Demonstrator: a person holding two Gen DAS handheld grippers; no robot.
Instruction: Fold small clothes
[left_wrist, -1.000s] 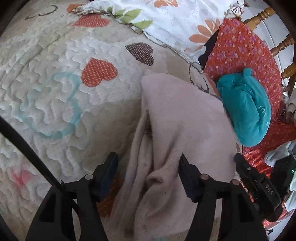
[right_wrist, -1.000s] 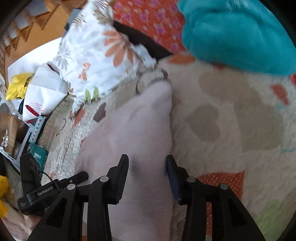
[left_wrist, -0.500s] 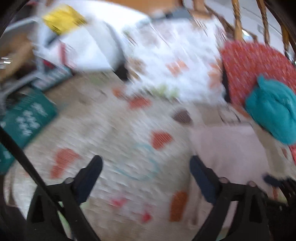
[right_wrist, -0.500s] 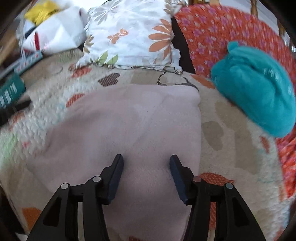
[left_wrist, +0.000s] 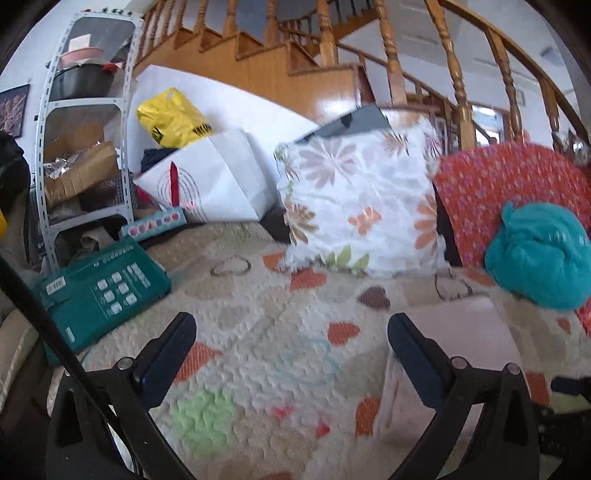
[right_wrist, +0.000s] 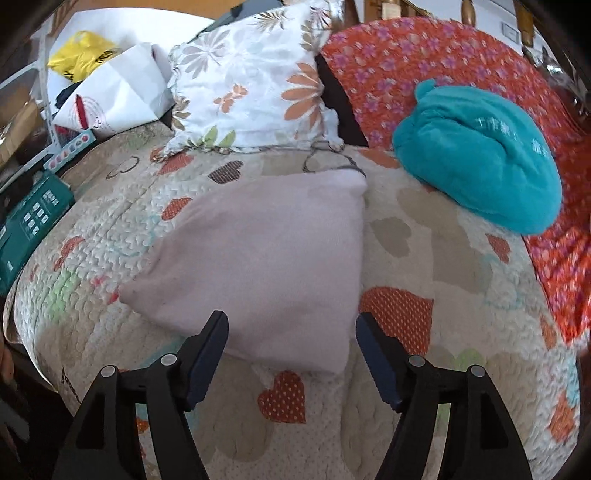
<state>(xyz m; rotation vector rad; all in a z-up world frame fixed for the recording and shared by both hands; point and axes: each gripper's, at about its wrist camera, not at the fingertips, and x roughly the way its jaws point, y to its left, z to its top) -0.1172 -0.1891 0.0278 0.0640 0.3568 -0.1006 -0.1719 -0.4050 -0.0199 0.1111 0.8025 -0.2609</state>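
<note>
A pale pink garment (right_wrist: 269, 254) lies folded into a flat, roughly square shape on the heart-patterned quilt (right_wrist: 424, 266). My right gripper (right_wrist: 290, 339) is open and empty, raised just behind the garment's near edge. My left gripper (left_wrist: 291, 343) is open and empty, held above the quilt to the left of the garment (left_wrist: 458, 336), which shows partly behind its right finger. A teal bundle of cloth (right_wrist: 484, 162) rests at the back right on a red floral cover (right_wrist: 424, 66); it also shows in the left wrist view (left_wrist: 539, 254).
A white floral pillow (right_wrist: 255, 81) leans at the back of the quilt. A green box (left_wrist: 99, 291) lies at the quilt's left edge. White and yellow bags (left_wrist: 207, 173), a metal shelf (left_wrist: 74, 140) and a wooden staircase (left_wrist: 332, 74) stand behind.
Both grippers have let go of the pink garment and pulled back and up. The left gripper has swung left and opened wider. The garment now lies flat and folded.
</note>
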